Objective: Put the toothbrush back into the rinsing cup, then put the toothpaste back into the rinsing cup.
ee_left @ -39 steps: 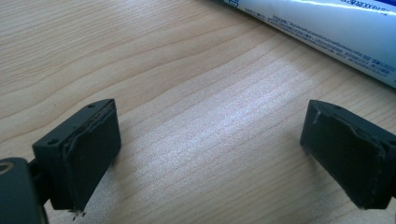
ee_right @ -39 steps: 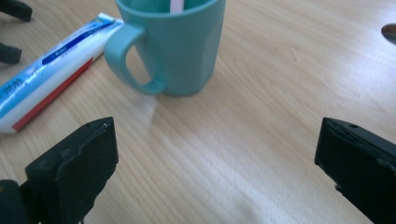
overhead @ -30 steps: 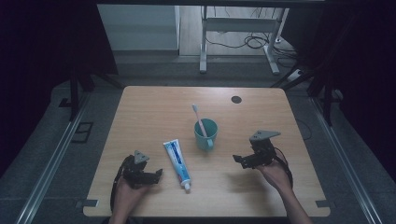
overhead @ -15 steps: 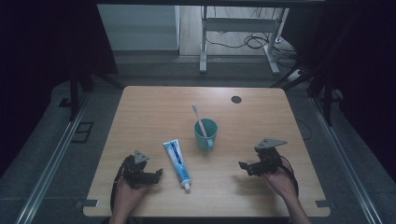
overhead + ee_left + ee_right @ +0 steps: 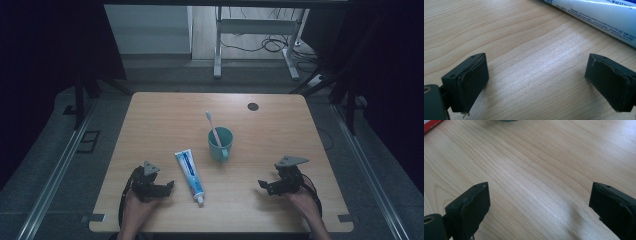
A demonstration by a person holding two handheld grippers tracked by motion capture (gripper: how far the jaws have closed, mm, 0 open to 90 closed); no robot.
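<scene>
Both my tongs gape wide, empty: left gripper (image 5: 167,186) low beside the toothpaste tube (image 5: 190,174), right gripper (image 5: 261,184) near the teal cup (image 5: 220,143) (toothbrush (image 5: 213,127) inside). Reaching carelessly, I could topple that cup.

Two hand-held black two-jaw grippers, each topped by a grey three-cornered plate: the left gripper (image 5: 169,185) and the right gripper (image 5: 262,184), both trailing a black cable looped behind the body, away from the jaws. Close up, each jaw is a blocky black plastic wedge faced with a dark rubbery pad (image 5: 475,81) whose edges look worn and slightly frayed; small round screw holes dot the top of each jaw. The person's forearms are bare, no sleeves visible.
</scene>
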